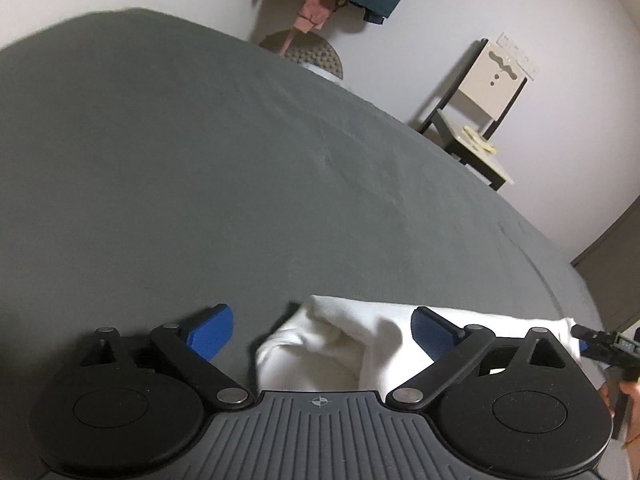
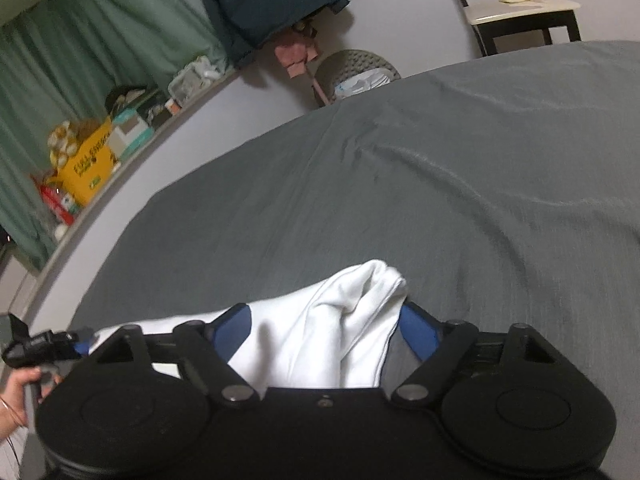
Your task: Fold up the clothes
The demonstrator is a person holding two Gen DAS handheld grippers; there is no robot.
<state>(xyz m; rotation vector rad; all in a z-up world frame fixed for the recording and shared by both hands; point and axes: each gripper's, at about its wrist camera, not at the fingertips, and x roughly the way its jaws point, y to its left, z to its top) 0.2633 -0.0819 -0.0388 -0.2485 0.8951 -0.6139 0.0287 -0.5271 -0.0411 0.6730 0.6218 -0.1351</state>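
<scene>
We hold one gripper in each hand over a bed with a grey sheet [image 1: 200, 160]. A white garment [image 1: 320, 352] lies bunched on the sheet, close to us, at the near edge of the bed.

In the left wrist view, our left gripper [image 1: 320, 332] stands wide. Its left blue pad [image 1: 210, 330] is over the bare sheet, apart from the cloth. Its right blue pad [image 1: 434, 334] lies over the white cloth. One end of the garment sits between the two pads, but the pads do not press on it. At the right border of this view we see the tip of the right gripper [image 1: 592, 340] at the other end of the garment.

In the right wrist view, our right gripper [image 2: 324, 328] is also open, a little narrower than the left one. A raised fold of the garment [image 2: 340, 320] sits between its blue pads [image 2: 418, 332]. The cloth covers part of the left pad, and the right pad is just beside the fold. We cannot tell if the pads already touch the cloth. At the left border the left gripper [image 2: 44, 346] shows, with a hand [image 2: 18, 394] on its handle.

Behind the bed we see a chair [image 1: 476, 108], a round basket [image 2: 356, 70], a dark jacket [image 2: 264, 0] on the wall and a green curtain [image 2: 88, 40].
</scene>
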